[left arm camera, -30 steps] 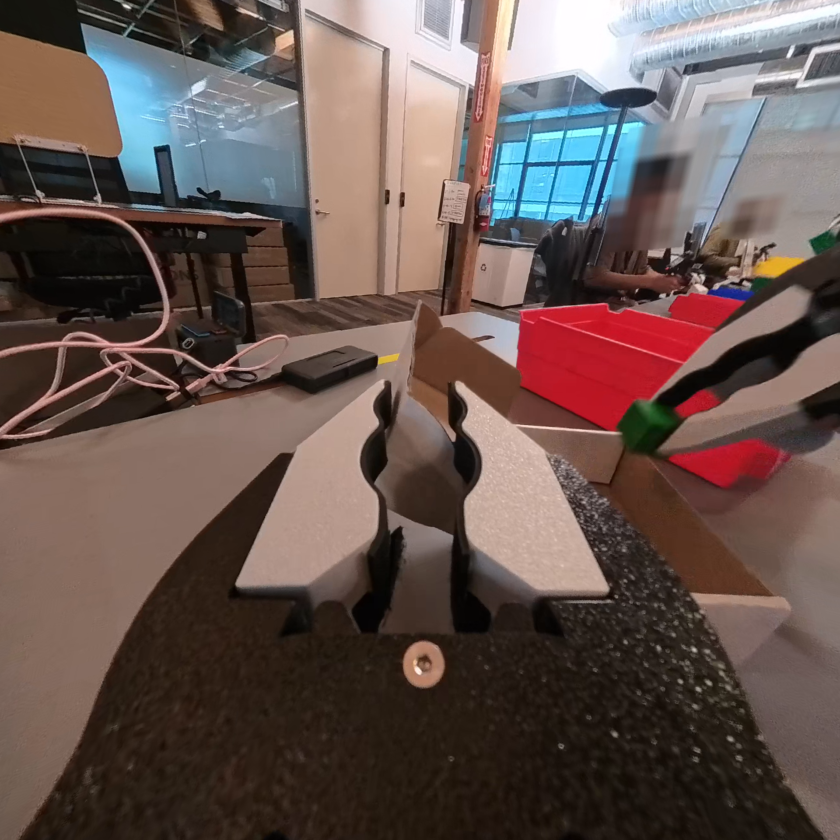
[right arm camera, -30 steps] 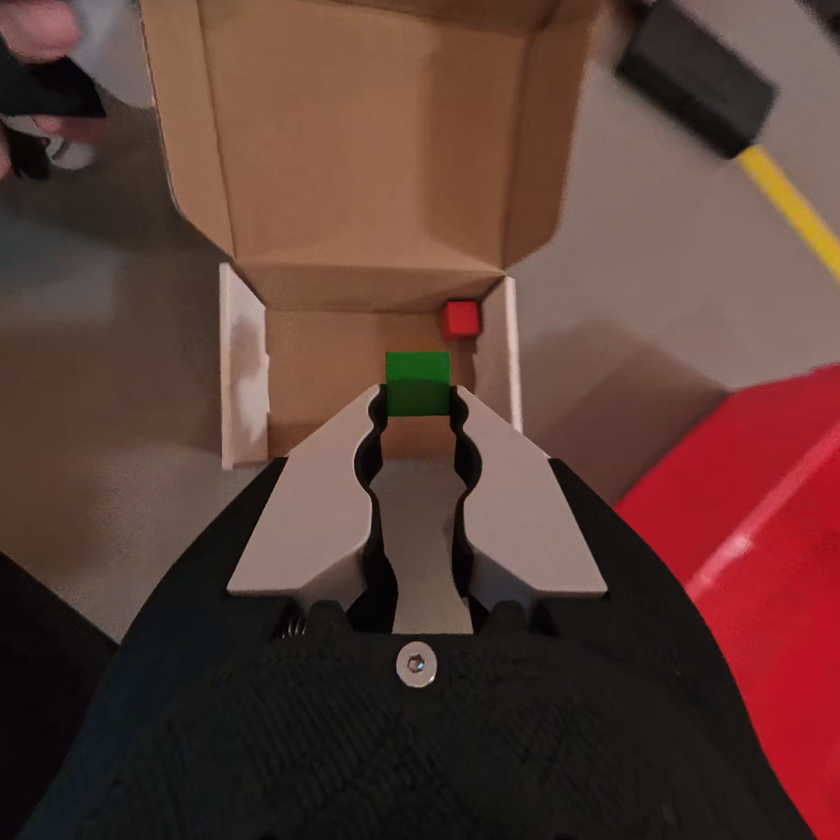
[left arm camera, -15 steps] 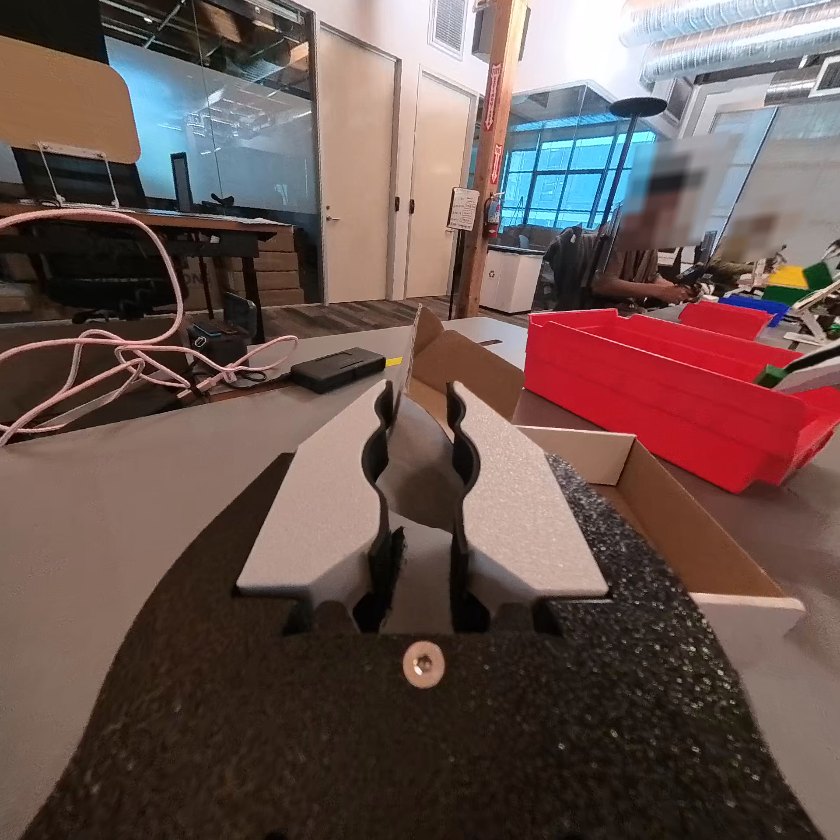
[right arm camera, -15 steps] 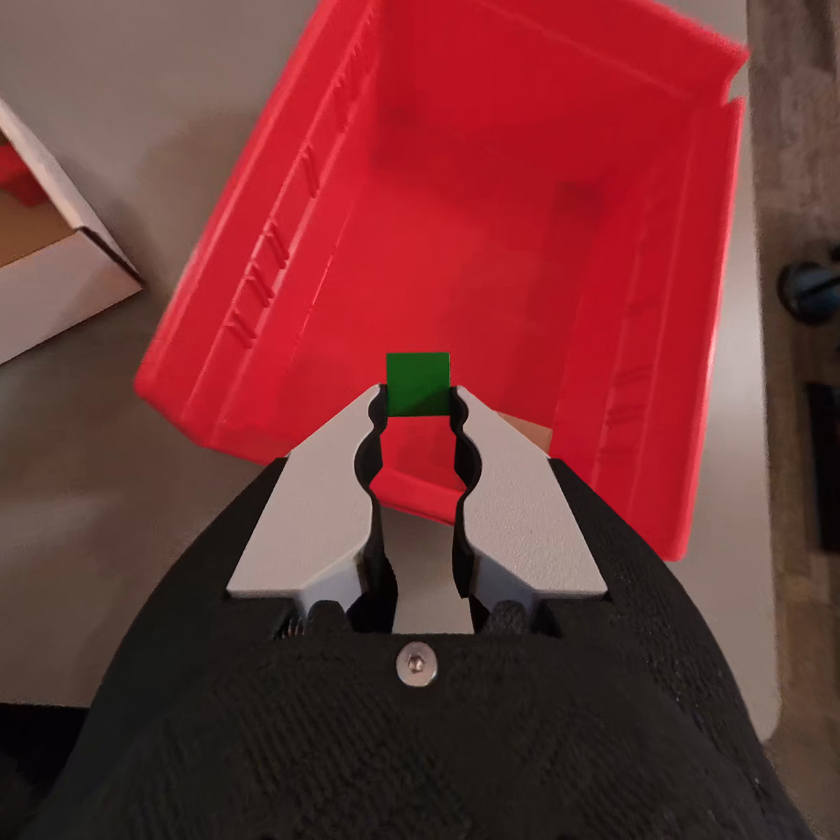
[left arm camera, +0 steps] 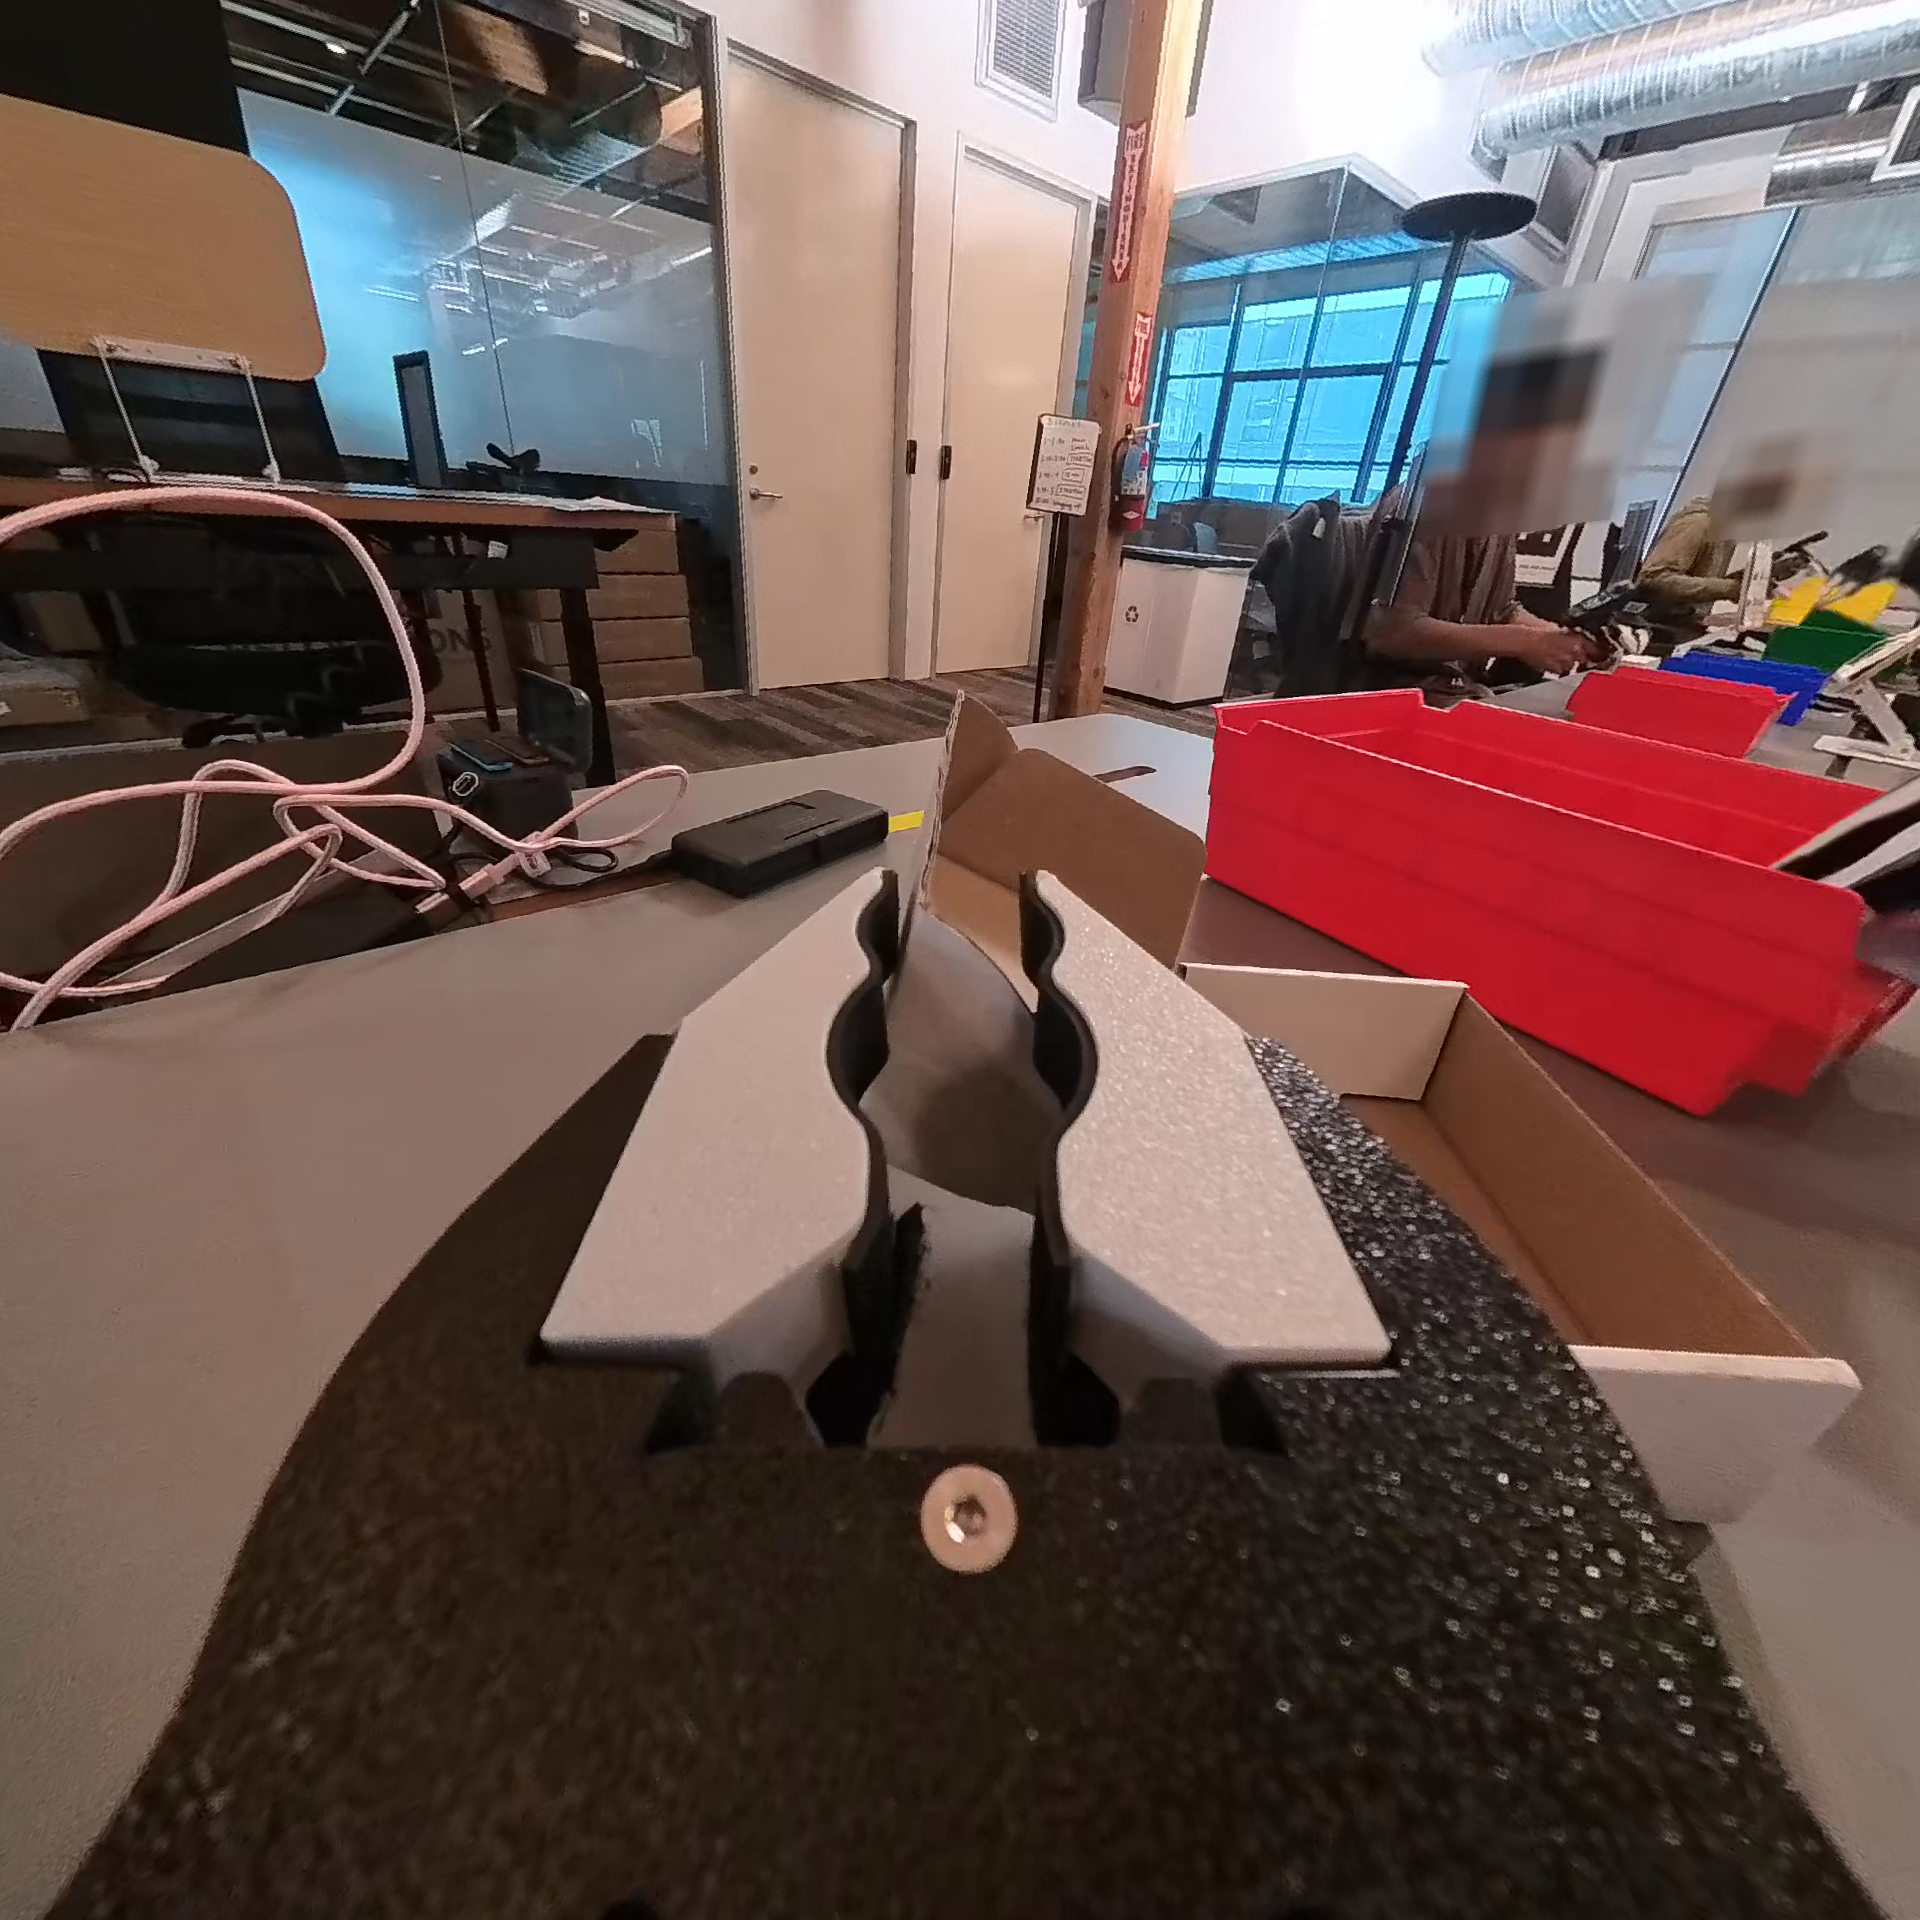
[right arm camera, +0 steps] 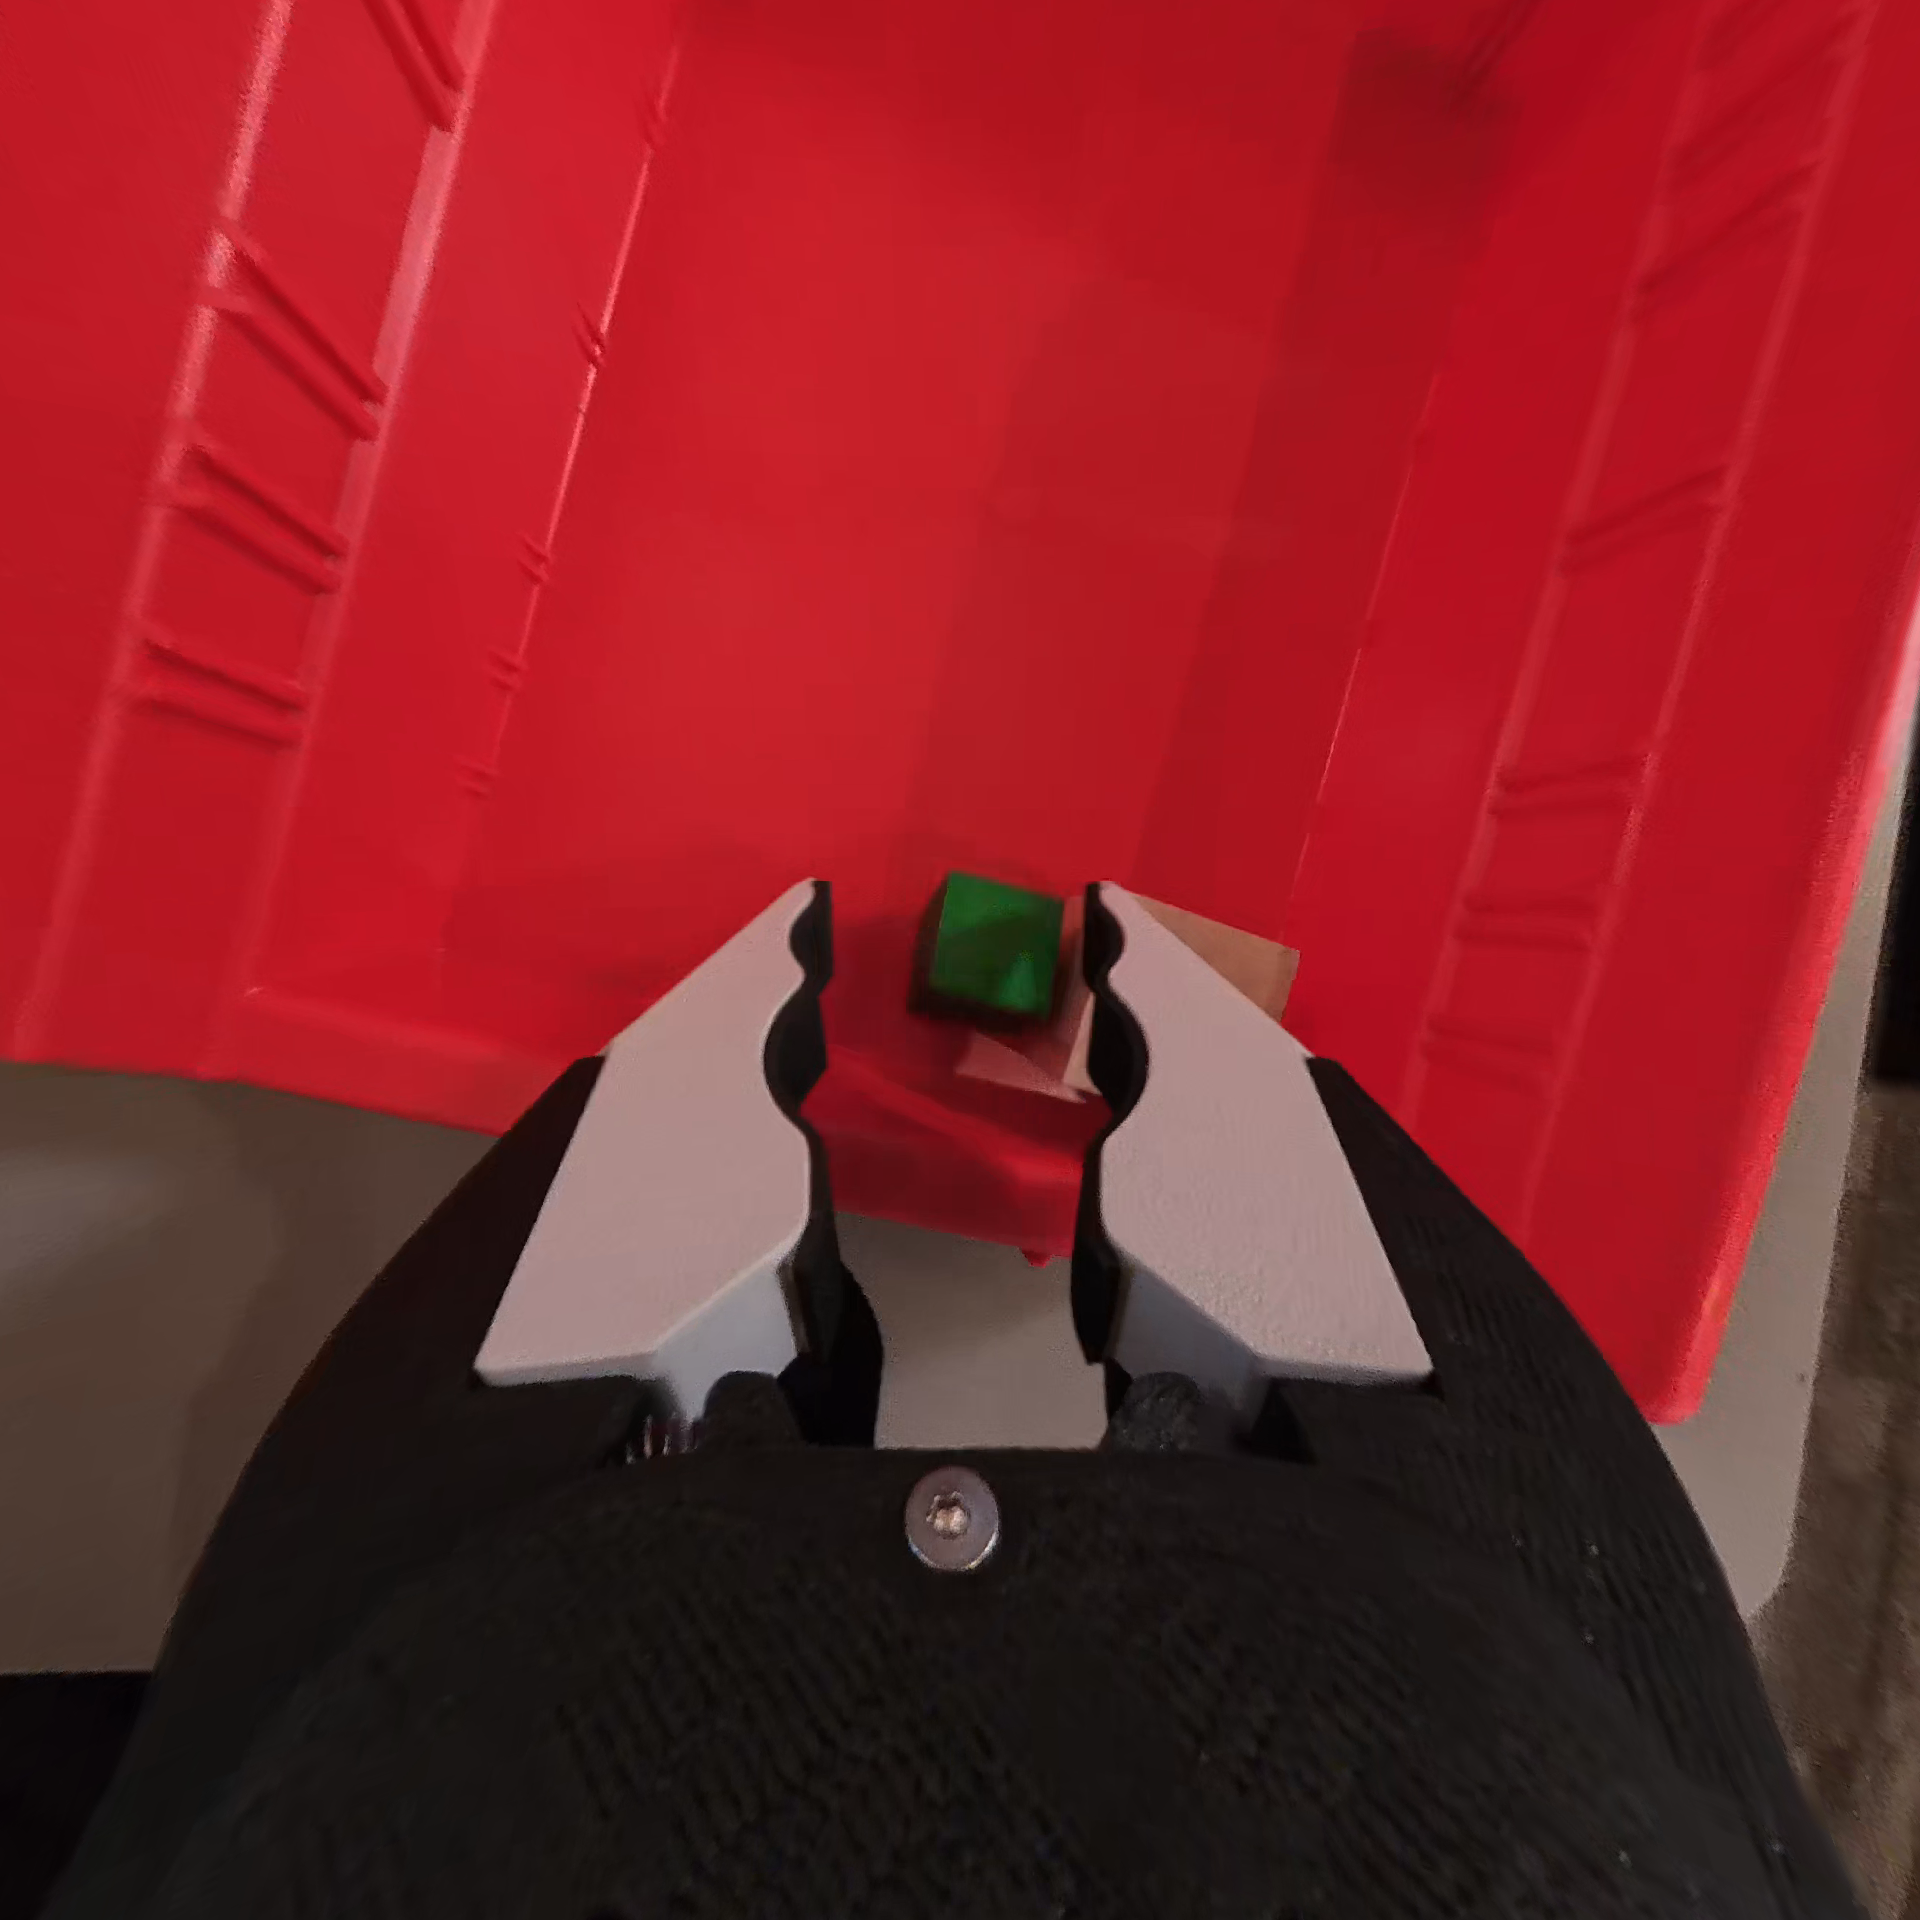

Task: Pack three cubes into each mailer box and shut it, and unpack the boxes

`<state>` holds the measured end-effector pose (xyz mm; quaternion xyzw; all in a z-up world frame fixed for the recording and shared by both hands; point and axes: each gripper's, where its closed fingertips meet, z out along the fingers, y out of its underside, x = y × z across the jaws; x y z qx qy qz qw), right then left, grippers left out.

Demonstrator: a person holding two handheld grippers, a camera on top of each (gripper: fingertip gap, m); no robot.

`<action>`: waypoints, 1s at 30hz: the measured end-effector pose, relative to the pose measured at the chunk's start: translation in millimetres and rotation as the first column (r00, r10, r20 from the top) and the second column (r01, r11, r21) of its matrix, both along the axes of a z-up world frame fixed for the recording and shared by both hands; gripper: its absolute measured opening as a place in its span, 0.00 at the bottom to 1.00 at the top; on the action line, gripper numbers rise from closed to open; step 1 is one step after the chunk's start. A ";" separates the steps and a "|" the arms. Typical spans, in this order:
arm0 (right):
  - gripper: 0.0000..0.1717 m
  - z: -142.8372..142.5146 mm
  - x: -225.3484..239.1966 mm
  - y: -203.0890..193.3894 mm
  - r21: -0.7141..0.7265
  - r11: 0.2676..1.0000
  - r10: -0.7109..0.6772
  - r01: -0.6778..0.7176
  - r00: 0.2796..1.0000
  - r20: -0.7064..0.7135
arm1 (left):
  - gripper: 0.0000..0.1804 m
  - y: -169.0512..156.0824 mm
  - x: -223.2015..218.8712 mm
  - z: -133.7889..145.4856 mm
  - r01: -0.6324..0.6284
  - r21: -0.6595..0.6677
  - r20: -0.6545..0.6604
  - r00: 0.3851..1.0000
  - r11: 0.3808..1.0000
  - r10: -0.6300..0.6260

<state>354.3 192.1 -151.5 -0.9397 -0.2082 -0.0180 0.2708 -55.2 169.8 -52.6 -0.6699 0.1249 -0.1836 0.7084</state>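
In the left wrist view my left gripper (left arm camera: 956, 894) is low over the grey table, its jaws a little apart. The upright side flap (left arm camera: 940, 810) of the open cardboard mailer box (left arm camera: 1558, 1247) stands between them, by the left finger (left arm camera: 769, 1039), with a gap to the right one. In the right wrist view my right gripper (right arm camera: 956, 904) is open over the red bin (right arm camera: 831, 416). A green cube (right arm camera: 987, 956) lies tilted and free between and below its fingertips, touching neither pad. The red bin (left arm camera: 1507, 883) also shows right of the box, with the right gripper at its far right end (left arm camera: 1860, 852).
A black device (left arm camera: 779, 826) and a pink cable (left arm camera: 312, 810) lie on the table at the far left. More coloured bins (left arm camera: 1756, 675) stand behind the red one. A person (left arm camera: 1455, 603) sits at the back. A tan patch (right arm camera: 1247, 966) shows by my right finger. About 40 cm separates my left fingertips from my right.
My right gripper carried the green cube from over the box to the red bin, then opened; the cube left the grasp and now sits tilted in the bin. My left gripper has stayed put.
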 end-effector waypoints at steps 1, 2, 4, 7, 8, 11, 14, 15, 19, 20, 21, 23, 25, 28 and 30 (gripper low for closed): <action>0.31 4.9 -0.8 0.1 0.022 1.000 -0.001 0.001 1.000 0.004 | 0.12 -0.1 0.1 0.1 0.000 0.001 -0.001 1.000 1.000 0.000; 0.33 13.9 -2.2 0.6 0.061 0.998 0.001 -0.002 1.000 0.012 | 0.12 -0.2 0.3 0.3 -0.001 0.002 -0.003 1.000 1.000 0.001; 0.33 47.2 -17.5 4.0 0.210 0.977 0.040 -0.035 0.999 -0.017 | 0.12 -0.3 0.5 0.5 -0.002 0.005 -0.004 1.000 1.000 0.002; 0.32 103.4 -86.4 -8.3 0.441 0.872 0.293 -0.212 0.948 -0.124 | 0.12 -0.5 1.0 0.9 0.000 0.007 -0.005 1.000 1.000 0.000; 0.30 114.1 -114.6 -17.4 0.490 0.823 0.394 -0.286 0.910 -0.130 | 0.12 -0.6 1.1 1.1 0.000 0.008 -0.005 1.000 1.000 0.000; 0.26 110.4 -194.5 -42.8 0.519 0.698 0.622 -0.493 0.776 -0.099 | 0.12 -0.7 1.3 1.1 0.001 0.010 -0.004 1.000 1.000 -0.001; 0.26 67.9 -243.6 -43.2 0.400 0.660 0.708 -0.636 0.705 -0.045 | 0.12 -0.4 1.1 0.7 0.003 0.008 0.005 1.000 1.000 -0.003; 0.25 51.4 -254.2 -40.5 0.337 0.655 0.726 -0.676 0.686 -0.035 | 0.12 -0.2 0.9 0.3 0.004 0.007 0.007 1.000 1.000 -0.004; 0.23 9.2 -283.8 -27.6 0.175 0.589 0.801 -0.789 0.599 0.008 | 0.12 0.8 -0.9 -0.7 0.000 0.004 0.011 1.000 1.000 0.000; 0.24 9.7 -287.8 -23.8 0.165 0.595 0.798 -0.786 0.602 -0.010 | 0.10 0.9 -2.4 0.4 -0.007 0.009 0.015 1.000 1.000 0.007; 0.25 13.4 -289.3 -15.9 0.179 0.610 0.785 -0.772 0.620 -0.002 | 0.10 0.6 -3.2 1.0 -0.007 0.010 0.014 1.000 1.000 0.006; 0.24 15.5 -288.5 -6.3 0.165 0.628 0.769 -0.760 0.639 0.018 | 0.11 1.1 -3.1 0.2 -0.006 0.003 0.009 1.000 1.000 0.006; 0.24 8.8 -287.7 -5.7 0.090 0.637 0.768 -0.765 0.641 0.013 | 0.10 0.5 -1.8 1.2 -0.004 0.009 0.005 1.000 1.000 0.004; 0.25 -2.6 -287.7 2.1 0.000 0.643 0.765 -0.766 0.642 0.051 | 0.10 -1.1 1.0 3.1 0.002 0.020 -0.011 1.000 1.000 -0.002; 0.25 -6.1 -290.3 9.9 -0.018 0.646 0.761 -0.763 0.643 0.084 | 0.10 -1.6 1.8 3.7 -0.002 0.027 -0.029 1.000 1.000 0.003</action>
